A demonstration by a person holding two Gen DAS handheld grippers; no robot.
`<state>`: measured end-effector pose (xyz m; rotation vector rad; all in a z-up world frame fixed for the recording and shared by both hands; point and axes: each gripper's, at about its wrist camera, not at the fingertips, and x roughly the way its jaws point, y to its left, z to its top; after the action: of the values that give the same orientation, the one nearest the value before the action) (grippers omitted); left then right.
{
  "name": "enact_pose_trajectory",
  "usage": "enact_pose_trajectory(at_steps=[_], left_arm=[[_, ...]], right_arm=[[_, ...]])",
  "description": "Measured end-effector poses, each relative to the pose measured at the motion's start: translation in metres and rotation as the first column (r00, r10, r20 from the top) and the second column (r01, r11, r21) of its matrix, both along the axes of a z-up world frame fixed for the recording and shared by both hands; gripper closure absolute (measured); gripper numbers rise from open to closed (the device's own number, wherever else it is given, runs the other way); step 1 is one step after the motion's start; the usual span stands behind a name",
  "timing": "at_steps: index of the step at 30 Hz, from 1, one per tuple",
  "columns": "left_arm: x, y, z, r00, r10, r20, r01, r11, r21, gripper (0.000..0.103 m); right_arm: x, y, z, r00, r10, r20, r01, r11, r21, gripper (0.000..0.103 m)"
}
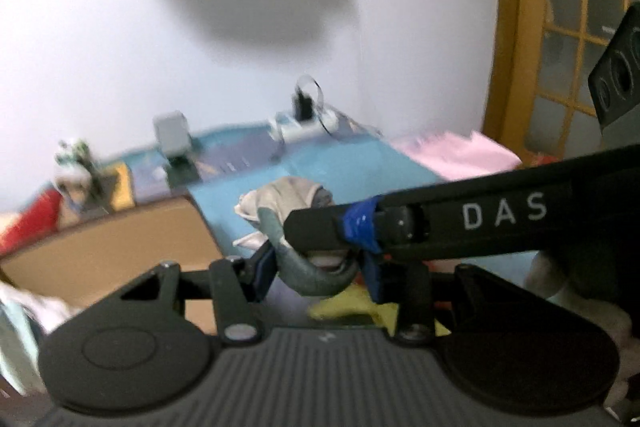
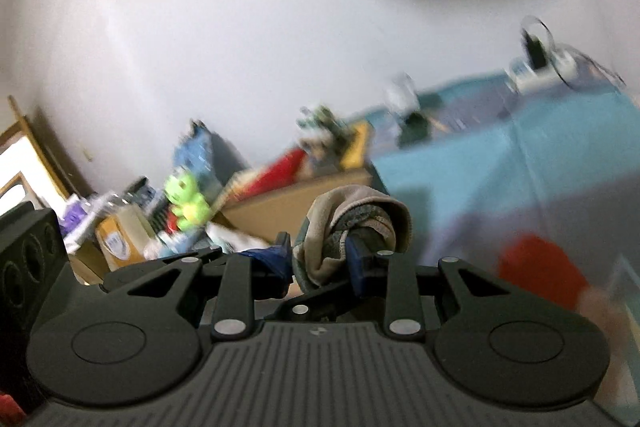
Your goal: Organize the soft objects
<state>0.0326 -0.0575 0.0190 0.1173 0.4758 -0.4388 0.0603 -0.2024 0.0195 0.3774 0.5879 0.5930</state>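
Grey-green and beige bundled sock [image 1: 296,211] is held raised above the teal-covered worktop [image 1: 352,171], gripped by both tongs: the left tongs [image 1: 318,273] are narrowed on its dark cuff, the right tongs [image 2: 320,261] clamped onto its folded fabric.

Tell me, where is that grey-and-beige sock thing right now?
The sock is held up between both grippers, left gripper and right gripper, above the blue bed cover, just right of the cardboard box.
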Motion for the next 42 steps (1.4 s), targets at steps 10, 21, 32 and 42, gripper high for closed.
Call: enact_pose_trajectory(at_steps=[10, 21, 32, 42], left_arm=[[0.041, 0.086, 0.0, 0.986, 0.167, -0.031, -0.167, 0.986, 0.001, 0.064], [0.064, 0.164, -0.061, 0.92, 0.296, -0.257, -0.283, 0.955, 0.088, 0.063], [0.048, 0.202, -0.063, 0.903, 0.326, -0.282, -0.321, 0.945, 0.066, 0.049], [0.03, 0.205, -0.043, 0.895, 0.371, -0.248, -0.365, 0.928, 0.07, 0.047]], right_arm=[[0.054, 0.09, -0.007, 0.992, 0.124, 0.016, -0.123, 0.992, -0.005, 0.09], [0.081, 0.175, -0.065, 0.935, 0.215, -0.283, -0.222, 0.975, 0.008, 0.09], [0.085, 0.197, -0.069, 0.893, 0.27, -0.359, -0.26, 0.963, 0.076, 0.088], [0.071, 0.182, -0.056, 0.897, 0.287, -0.336, -0.261, 0.958, 0.121, 0.087]])
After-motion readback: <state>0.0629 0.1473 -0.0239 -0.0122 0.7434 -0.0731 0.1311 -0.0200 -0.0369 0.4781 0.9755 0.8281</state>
